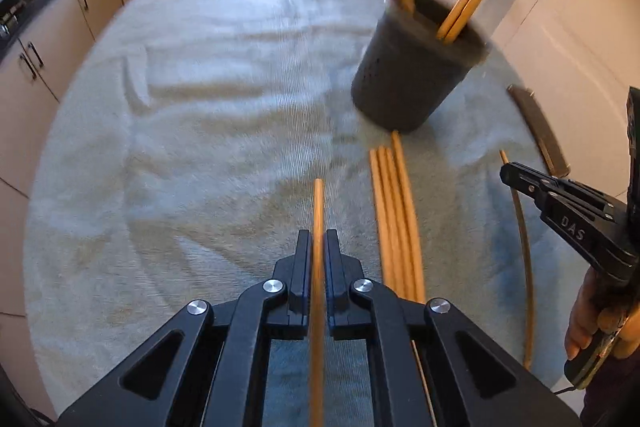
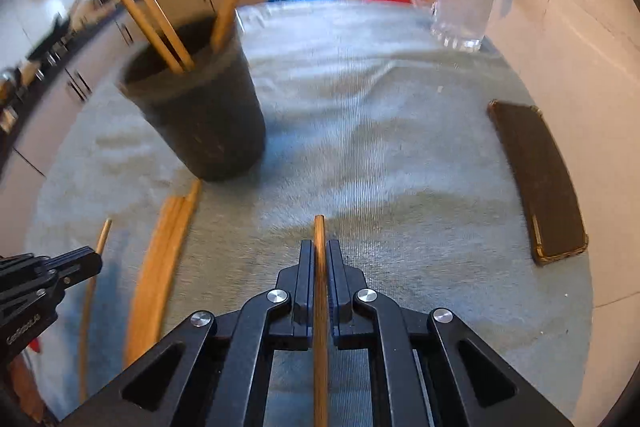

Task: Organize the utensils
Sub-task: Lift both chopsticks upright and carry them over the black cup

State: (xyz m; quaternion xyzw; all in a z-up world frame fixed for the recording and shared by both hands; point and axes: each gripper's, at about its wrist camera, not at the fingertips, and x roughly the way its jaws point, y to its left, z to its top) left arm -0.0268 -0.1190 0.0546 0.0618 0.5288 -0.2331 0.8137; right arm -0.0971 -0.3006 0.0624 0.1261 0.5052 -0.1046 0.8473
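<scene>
Left claw point(image 1: 318, 247) grips chopstick point(image 1: 318, 211); right claw point(image 2: 319, 255) grips another; cloth point(image 1: 220, 87) beyond left claw bare.

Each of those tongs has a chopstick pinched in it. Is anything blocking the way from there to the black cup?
Nothing visible. From the right tongs and their chopstick, only bare towel lies before the black cup. Three chopsticks already lean inside it, leaving room.
</scene>
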